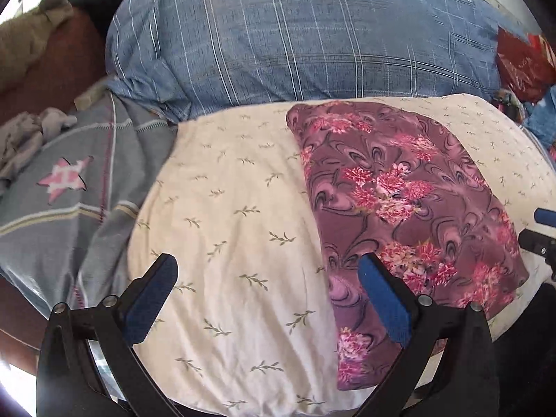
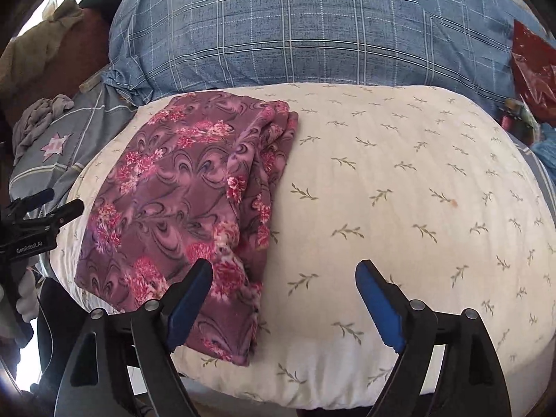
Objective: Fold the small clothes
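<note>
A folded purple floral garment (image 2: 180, 208) lies flat on a cream pillow (image 2: 399, 208) printed with small green sprigs, its layered edges stacked along the side facing the middle of the pillow. From the left wrist view the same garment (image 1: 410, 201) sits on the pillow's (image 1: 226, 208) right half, one corner reaching toward the near rim. The right gripper (image 2: 285, 299) hangs over the pillow's near edge with its blue-padded jaws spread wide; one pad sits above the garment's near corner, the other over bare pillow, and nothing is pinched between them. The left gripper (image 1: 267, 295) likewise stands spread apart and empty, one pad over the cream cover, the other above the garment's edge. Behind the pillow rises a large blue plaid cushion (image 2: 295, 34) bearing a round crest. To the left lies grey bedding with a pink star (image 1: 66, 177), a crumpled grey cloth (image 1: 27, 135) heaped on it, and at the far right a red plastic bag (image 2: 535, 69).
</note>
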{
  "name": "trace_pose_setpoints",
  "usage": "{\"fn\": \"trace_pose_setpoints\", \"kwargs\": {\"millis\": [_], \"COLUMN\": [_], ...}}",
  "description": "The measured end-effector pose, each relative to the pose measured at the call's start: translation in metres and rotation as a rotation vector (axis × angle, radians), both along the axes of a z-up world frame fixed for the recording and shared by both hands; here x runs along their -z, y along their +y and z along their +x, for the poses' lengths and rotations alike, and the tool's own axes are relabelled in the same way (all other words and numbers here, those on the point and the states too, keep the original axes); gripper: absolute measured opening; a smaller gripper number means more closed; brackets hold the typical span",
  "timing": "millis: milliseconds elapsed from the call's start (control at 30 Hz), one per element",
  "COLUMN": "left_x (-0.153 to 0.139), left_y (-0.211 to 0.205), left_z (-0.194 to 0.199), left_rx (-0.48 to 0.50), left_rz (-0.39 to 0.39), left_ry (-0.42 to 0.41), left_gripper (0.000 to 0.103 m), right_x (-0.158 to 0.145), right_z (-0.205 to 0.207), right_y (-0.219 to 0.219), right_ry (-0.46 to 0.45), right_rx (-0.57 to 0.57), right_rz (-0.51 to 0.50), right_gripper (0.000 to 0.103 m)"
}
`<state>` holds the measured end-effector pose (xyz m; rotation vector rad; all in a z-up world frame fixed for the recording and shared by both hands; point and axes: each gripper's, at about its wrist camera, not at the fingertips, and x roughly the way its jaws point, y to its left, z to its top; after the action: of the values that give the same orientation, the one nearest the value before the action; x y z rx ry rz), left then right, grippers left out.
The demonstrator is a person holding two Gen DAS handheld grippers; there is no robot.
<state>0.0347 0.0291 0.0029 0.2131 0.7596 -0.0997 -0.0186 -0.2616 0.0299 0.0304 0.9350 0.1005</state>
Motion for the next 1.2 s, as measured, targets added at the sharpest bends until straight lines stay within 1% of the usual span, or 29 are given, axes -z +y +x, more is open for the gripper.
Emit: {"fn": "trace_pose_setpoints", "kwargs": {"millis": [100, 300, 400, 567, 767, 1000, 1200], "left_x": [-0.004, -0.007, -0.009, -0.010, -0.012, -0.015, -0.013], "left_y": [0.000, 0.002, 0.001, 0.001, -0.003, -0.007, -0.017], "left_z": [-0.006, -0.011, -0.018, -0.024, -0.030, -0.037, -0.041], "left_rx": [0.020, 0.044, 0.050, 0.059, 0.073, 0.108, 0.147], "left_rz": [-0.004, -0.039, -0.044, -0.078, -0.075, -0.108, -0.105], "left_ry": [-0.019, -0.003, 0.000, 0.024, 0.034, 0.038, 0.049], "left_gripper": [0.103, 0.103, 0.103, 0.103, 0.103, 0.103, 0.103], "right_x": [-0.002, -0.010, -0.014, -0.019, -0.022, -0.030, -0.028], "right_z": [-0.003, -0.013, -0.018, -0.026, -0.029, -0.025, -0.028], "right_y": [0.004, 0.011, 0.011, 0.008, 0.009, 0.010, 0.011], "right_ry": [-0.002, -0.025, -0.045, -0.058, -0.059, -0.071, -0.073], "right_rx": [0.008, 0.015, 0.014, 0.002, -0.009, -0.015, -0.019], "right_rz": [-0.029, -0.094, -0.105, -0.115, -0.123, -0.149, -0.187], "right_gripper": [0.087, 0.089, 0.089, 0.090, 0.090, 0.090, 0.091]}}
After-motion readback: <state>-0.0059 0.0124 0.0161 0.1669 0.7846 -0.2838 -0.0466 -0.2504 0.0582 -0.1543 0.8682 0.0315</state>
